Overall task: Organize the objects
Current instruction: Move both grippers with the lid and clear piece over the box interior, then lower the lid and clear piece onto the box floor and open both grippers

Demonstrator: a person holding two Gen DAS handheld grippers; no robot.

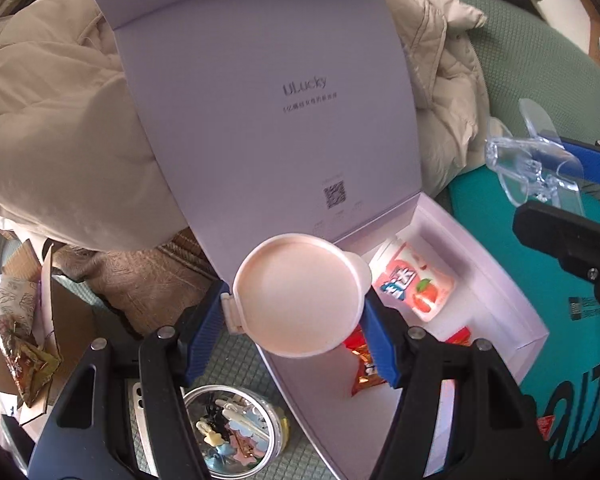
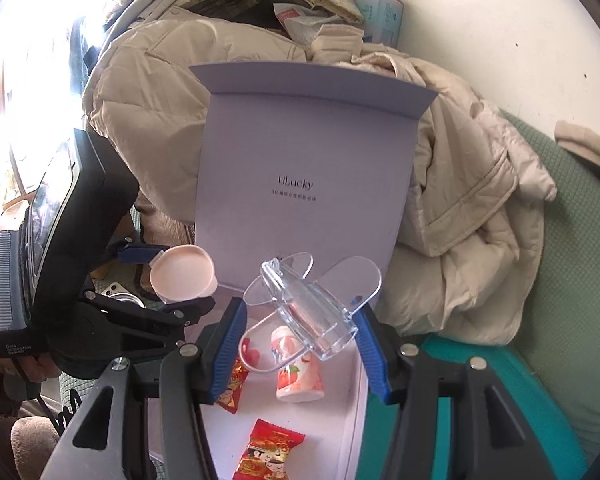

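Left wrist view: left gripper (image 1: 298,316) clamps round pale-pink plastic compact (image 1: 300,294); right gripper (image 2: 300,344) clamps clear plastic hair claw (image 2: 312,304), both above open white cardboard box (image 1: 532,332). Next, probably: lower, release inside.

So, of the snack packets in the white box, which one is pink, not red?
The peach-printed packet at the box's far end, near the lid; the others are red wrappers.

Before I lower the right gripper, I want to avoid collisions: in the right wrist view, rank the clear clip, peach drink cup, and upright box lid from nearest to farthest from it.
1. Clear clip, held in the right gripper.
2. Peach drink cup, directly below in the box.
3. Box lid, upright behind.
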